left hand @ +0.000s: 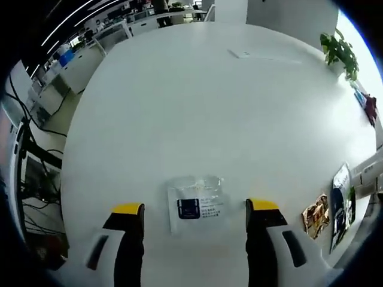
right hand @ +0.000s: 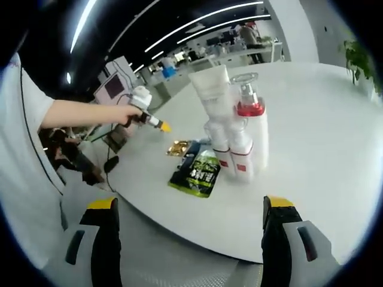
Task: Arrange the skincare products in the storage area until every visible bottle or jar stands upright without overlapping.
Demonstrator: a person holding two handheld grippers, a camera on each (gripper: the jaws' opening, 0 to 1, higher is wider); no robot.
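In the left gripper view, my left tongs [left hand: 195,207] hang released over the white tabletop [left hand: 197,101], jaws wide apart with nothing between them. A clear plastic packet [left hand: 196,201] with a dark label lies flat on the tabletop just ahead of the jaws, in the gap between them. To the right of that packet, near the tabletop's edge, lie a small gold sachet [left hand: 315,216] and a green-and-white pouch [left hand: 343,204].

In the right gripper view, my right tongs [right hand: 189,203] are released too, held off the tabletop's near edge. The skincare products stand upright in a tight cluster on the tabletop: a tall white pump bottle with a red collar [right hand: 255,133], two smaller white bottles with red bands [right hand: 233,149] in front of it, and a white tube [right hand: 212,86] behind. A green pouch [right hand: 198,173] lies flat just left of the cluster. Further left, a hand [right hand: 122,113] holds the left gripper.
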